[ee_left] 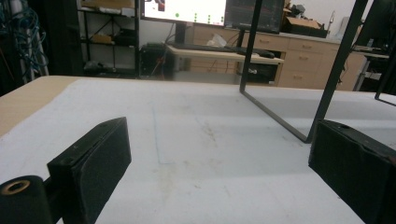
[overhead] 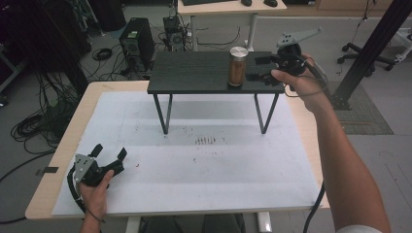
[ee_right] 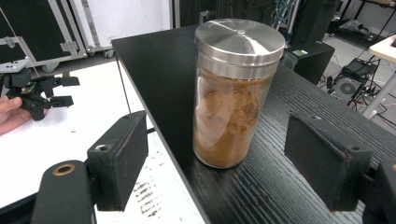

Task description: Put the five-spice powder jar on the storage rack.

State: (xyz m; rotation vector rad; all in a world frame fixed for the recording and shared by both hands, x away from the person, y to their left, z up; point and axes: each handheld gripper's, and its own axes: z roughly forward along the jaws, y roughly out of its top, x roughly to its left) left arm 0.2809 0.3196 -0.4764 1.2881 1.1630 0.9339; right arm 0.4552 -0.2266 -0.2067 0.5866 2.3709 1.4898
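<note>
A glass jar (overhead: 237, 68) (ee_right: 233, 93) of brown powder with a steel lid stands upright on the right part of a small black raised stand (overhead: 194, 73) (ee_right: 159, 60). My right gripper (overhead: 255, 69) (ee_right: 217, 140) is open just to the right of the jar. In the right gripper view the jar sits between and beyond the two pads, and neither pad touches it. My left gripper (overhead: 111, 151) (ee_left: 219, 149) rests low on the white mat at the front left. It is open with nothing between its jaws. It also appears far off as the left gripper (ee_right: 39, 93).
A white mat (overhead: 194, 165) covers the wooden table (overhead: 63, 145); brown specks (overhead: 205, 141) lie in front of the stand. The stand's thin metal legs (ee_left: 280, 70) rise ahead of the left gripper. Computer towers (overhead: 137, 43) and cables sit on the floor beyond.
</note>
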